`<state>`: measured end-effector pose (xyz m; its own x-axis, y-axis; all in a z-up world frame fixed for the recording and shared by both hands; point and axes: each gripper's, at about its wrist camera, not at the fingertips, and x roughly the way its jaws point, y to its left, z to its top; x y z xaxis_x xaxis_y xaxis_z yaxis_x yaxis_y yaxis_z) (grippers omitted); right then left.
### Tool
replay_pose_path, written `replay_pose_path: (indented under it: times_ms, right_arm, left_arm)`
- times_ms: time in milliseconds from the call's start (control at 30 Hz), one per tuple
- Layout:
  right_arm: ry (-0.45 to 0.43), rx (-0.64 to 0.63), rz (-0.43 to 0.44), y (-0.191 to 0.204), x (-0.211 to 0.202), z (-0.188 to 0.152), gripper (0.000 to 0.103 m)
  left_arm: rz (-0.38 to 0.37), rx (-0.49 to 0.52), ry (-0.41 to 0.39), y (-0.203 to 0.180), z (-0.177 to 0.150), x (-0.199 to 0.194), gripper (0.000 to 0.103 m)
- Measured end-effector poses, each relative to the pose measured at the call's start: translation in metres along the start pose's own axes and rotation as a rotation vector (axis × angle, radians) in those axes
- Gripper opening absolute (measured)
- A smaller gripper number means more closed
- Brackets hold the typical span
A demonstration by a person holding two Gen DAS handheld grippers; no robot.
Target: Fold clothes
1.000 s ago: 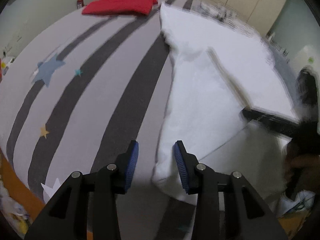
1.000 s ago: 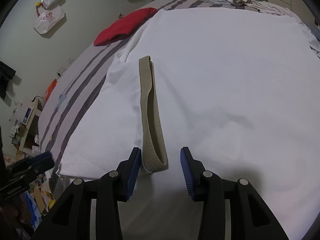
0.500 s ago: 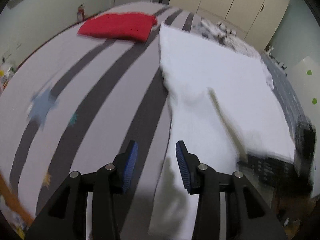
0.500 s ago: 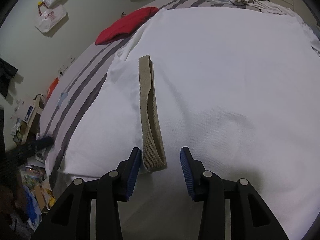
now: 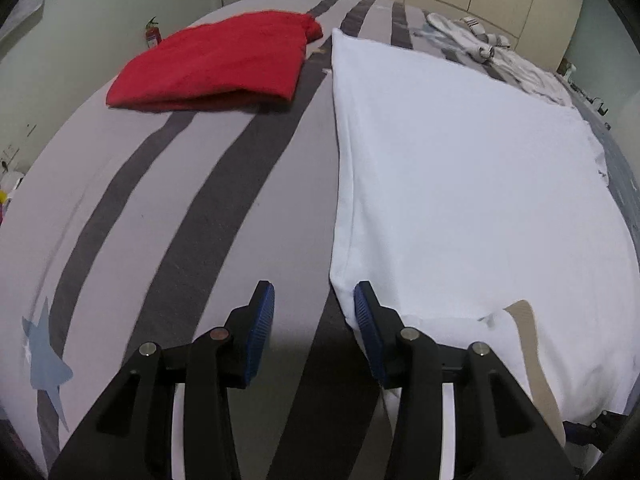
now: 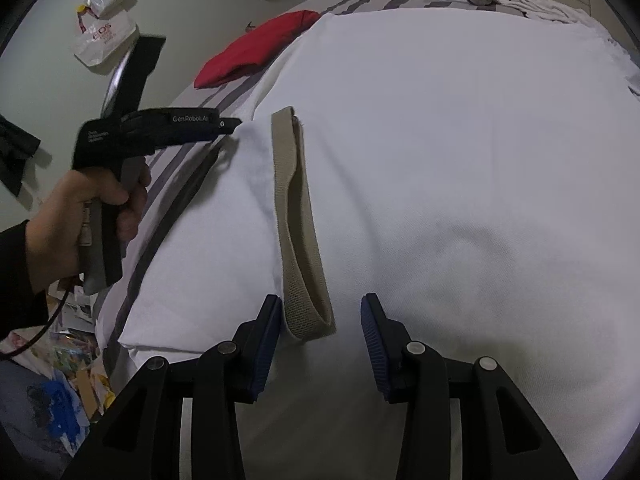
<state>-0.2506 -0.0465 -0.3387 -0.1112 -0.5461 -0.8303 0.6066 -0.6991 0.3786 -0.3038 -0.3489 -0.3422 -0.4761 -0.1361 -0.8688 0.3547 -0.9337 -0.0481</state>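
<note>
- A big white shirt (image 5: 460, 184) lies flat on the bed (image 5: 168, 208). It covers the right part of the bed in the left wrist view.
- The bed has a gray sheet with dark stripes and a blue star (image 5: 46, 364).
- The shirt has a tan collar (image 6: 298, 232). The collar lies on top of the white cloth, at the near end of the shirt.
- The left hand-held gripper (image 5: 314, 312) is spread wide, with nothing in it. It hangs low over the shirt's left edge. Its right finger (image 5: 366, 320) is over the white cloth and its left finger (image 5: 260, 320) is over the sheet. I cannot tell if it touches the cloth.
- In the right wrist view the left hand-held gripper (image 6: 228, 124) comes in from the side, with its tip at the shirt's edge near the far end of the collar. A bare hand (image 6: 86, 216) holds its handle.
- The right hand-held gripper (image 6: 320, 320) is spread wide too, and holds nothing. The near end of the collar lies between its fingers, close to the left finger (image 6: 266, 332).
- A folded red cloth (image 5: 224, 64) lies on the sheet, far up the bed and left of the shirt. It does not touch the shirt.
- A crumpled white and gray cloth (image 5: 480, 42) lies at the far end of the bed.
- A white bag (image 6: 104, 32) hangs on the wall.
</note>
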Motion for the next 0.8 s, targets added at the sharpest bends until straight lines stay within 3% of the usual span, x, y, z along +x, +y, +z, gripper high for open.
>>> replay_pose_path:
  times_ms: [100, 233, 333, 400, 533, 667, 800]
  right_arm:
    - [-0.002, 0.017, 0.012, -0.002, 0.0, 0.0, 0.038]
    - [-0.002, 0.018, 0.028, -0.004, -0.001, 0.002, 0.038]
    - [0.002, 0.016, 0.032, -0.005, -0.008, 0.001, 0.038]
    - [0.004, 0.014, 0.034, -0.007, -0.013, -0.001, 0.039]
    - [-0.001, 0.012, 0.041, -0.011, -0.027, -0.003, 0.04]
    - [-0.068, 0.022, -0.003, -0.027, -0.06, -0.007, 0.04]
    - [-0.146, 0.11, -0.131, -0.073, -0.098, -0.011, 0.04]
  left_arm:
    - [-0.05, 0.004, -0.052, -0.006, 0.002, -0.015, 0.04]
    - [-0.068, 0.083, -0.079, -0.03, 0.004, -0.025, 0.04]
    - [-0.003, 0.109, 0.002, -0.035, -0.001, -0.002, 0.04]
    - [-0.026, 0.045, 0.012, -0.026, 0.0, 0.001, 0.04]
    - [-0.068, 0.012, -0.109, -0.029, 0.003, -0.04, 0.041]
    - [-0.133, 0.034, -0.136, -0.05, -0.006, -0.072, 0.044]
    - [-0.173, 0.077, -0.099, -0.081, -0.033, -0.085, 0.044]
